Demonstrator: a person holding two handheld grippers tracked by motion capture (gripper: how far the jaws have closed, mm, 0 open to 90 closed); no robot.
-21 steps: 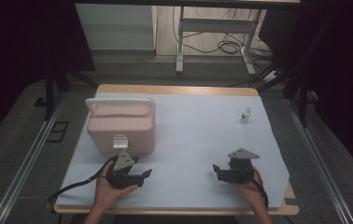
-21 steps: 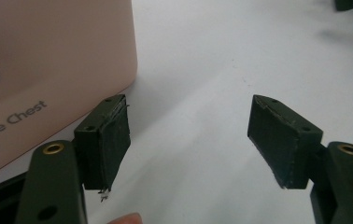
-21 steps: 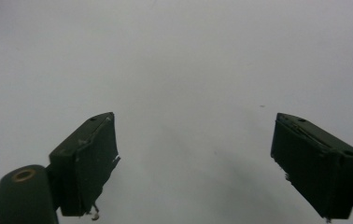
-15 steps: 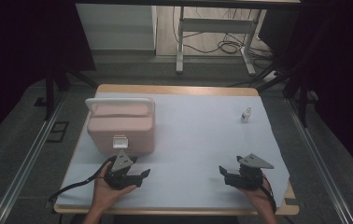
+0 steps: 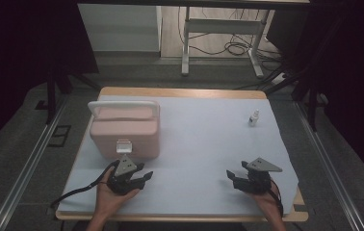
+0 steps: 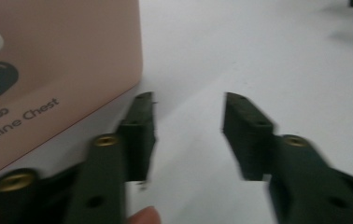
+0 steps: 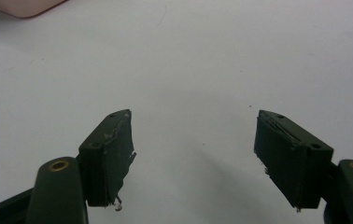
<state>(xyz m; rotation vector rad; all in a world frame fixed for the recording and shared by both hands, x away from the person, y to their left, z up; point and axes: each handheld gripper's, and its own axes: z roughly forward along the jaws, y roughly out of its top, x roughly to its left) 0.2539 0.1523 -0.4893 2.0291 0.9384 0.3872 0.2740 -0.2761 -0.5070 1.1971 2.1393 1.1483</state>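
The pink medicine chest (image 5: 125, 132) is seen near the worktop (image 5: 204, 139)'s left edge. The left hand-held gripper (image 5: 141, 179) is held released just beside its front wall. The right hand-held gripper (image 5: 233, 179) is held released near the front-right corner, nothing between its jaws.

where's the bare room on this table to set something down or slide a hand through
The widest free patch is the white sheet between the pink medicine chest and the small bottle, running down between the left gripper and right gripper. It is crowded at the near left, where the left gripper sits close to the chest's front.
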